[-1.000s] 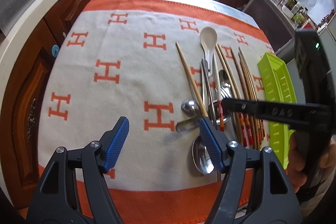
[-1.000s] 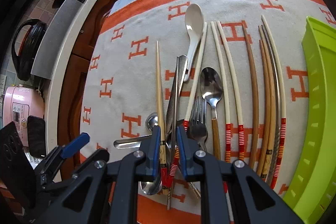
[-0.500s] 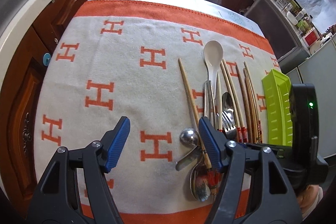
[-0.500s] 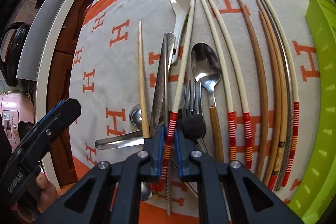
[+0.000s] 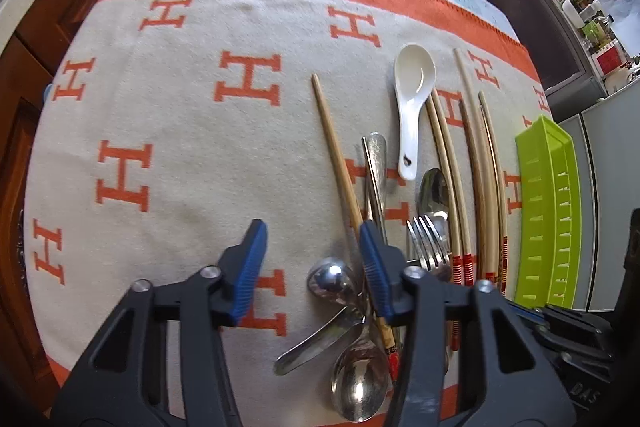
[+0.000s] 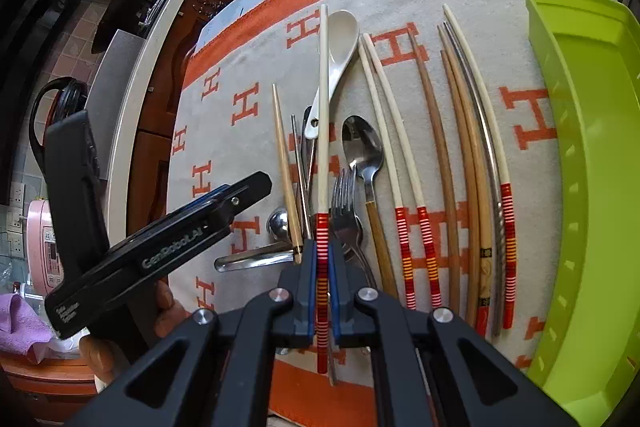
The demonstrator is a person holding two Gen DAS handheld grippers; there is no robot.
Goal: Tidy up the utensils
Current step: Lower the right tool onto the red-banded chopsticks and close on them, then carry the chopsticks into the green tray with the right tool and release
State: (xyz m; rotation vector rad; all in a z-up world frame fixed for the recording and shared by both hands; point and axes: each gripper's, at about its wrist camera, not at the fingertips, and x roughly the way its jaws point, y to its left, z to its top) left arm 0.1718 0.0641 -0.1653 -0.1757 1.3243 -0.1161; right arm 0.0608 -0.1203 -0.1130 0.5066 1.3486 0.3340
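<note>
From my left wrist camera, my left tool [image 5: 312, 259] hangs released over the blanket [image 5: 168, 131], with free cloth to its left and the utensil pile [image 5: 360, 307] at its right finger. From my right wrist camera, my right tool [image 6: 322, 291] is clenched on a red-banded chopstick [image 6: 322, 131], pointing along the row, with the green tray [image 6: 592, 163] at the right edge.
</note>
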